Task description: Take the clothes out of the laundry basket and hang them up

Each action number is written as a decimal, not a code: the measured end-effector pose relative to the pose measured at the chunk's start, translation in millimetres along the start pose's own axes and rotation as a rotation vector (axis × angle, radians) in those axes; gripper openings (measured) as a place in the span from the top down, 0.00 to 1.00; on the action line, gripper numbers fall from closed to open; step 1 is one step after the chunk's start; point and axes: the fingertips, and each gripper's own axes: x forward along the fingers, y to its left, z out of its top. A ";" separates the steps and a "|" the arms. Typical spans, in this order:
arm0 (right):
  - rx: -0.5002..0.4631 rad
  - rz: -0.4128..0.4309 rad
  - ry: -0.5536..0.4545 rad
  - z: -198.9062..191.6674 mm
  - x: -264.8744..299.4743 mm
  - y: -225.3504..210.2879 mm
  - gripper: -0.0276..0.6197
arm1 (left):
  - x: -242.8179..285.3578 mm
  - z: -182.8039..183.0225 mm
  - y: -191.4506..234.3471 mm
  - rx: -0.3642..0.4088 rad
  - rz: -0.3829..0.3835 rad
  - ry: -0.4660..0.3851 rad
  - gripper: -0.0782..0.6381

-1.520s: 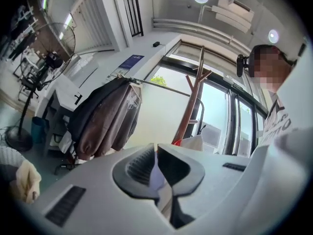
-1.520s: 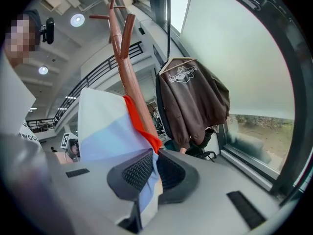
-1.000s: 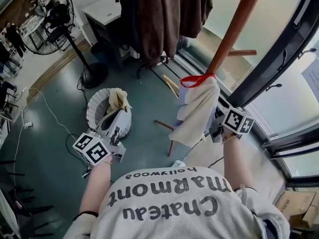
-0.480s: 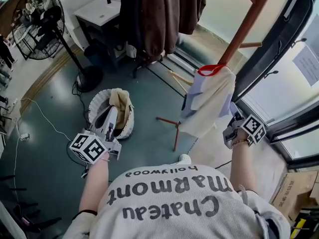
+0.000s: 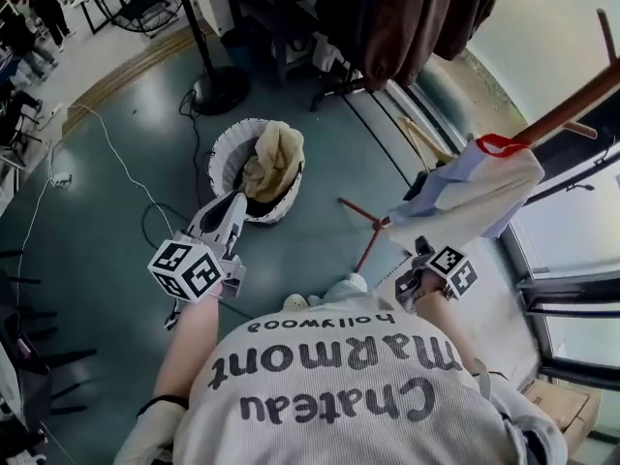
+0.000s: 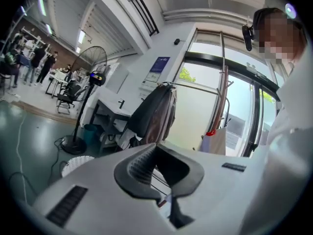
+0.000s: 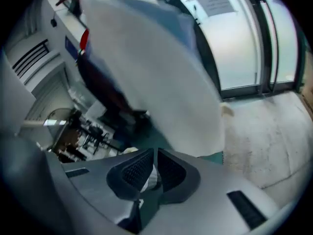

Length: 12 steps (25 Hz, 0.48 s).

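Sitting in the white laundry basket: one cream garment.

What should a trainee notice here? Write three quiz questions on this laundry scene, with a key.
1. True or false: the laundry basket is empty.
2. The hanger carrying the hung cream garment is: A blue, B red, C black.
3. Fill in: the left gripper has its jaws ____.
Key: 1 false, a yellowish cloth lies in it. 2 B. 3 together, with nothing between them.
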 end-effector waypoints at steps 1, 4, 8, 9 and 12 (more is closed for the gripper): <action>-0.052 0.042 0.048 -11.7 14.3 25.5 0.88 | -6.3 -2.9 9.7 -0.014 0.030 -0.005 0.88; -0.192 0.180 0.127 -30.5 52.7 99.4 0.88 | -19.8 -5.4 36.9 -0.031 0.111 -0.042 0.88; -0.336 0.326 0.178 -40.7 105.3 180.7 0.88 | -45.1 -5.2 76.4 -0.007 0.266 -0.083 0.88; -0.361 0.348 0.197 -43.5 119.6 197.7 0.88 | -51.9 -3.8 87.1 0.000 0.321 -0.086 0.88; -0.421 0.381 0.279 -54.8 159.0 239.3 0.88 | -66.5 1.7 119.0 -0.019 0.475 -0.092 0.88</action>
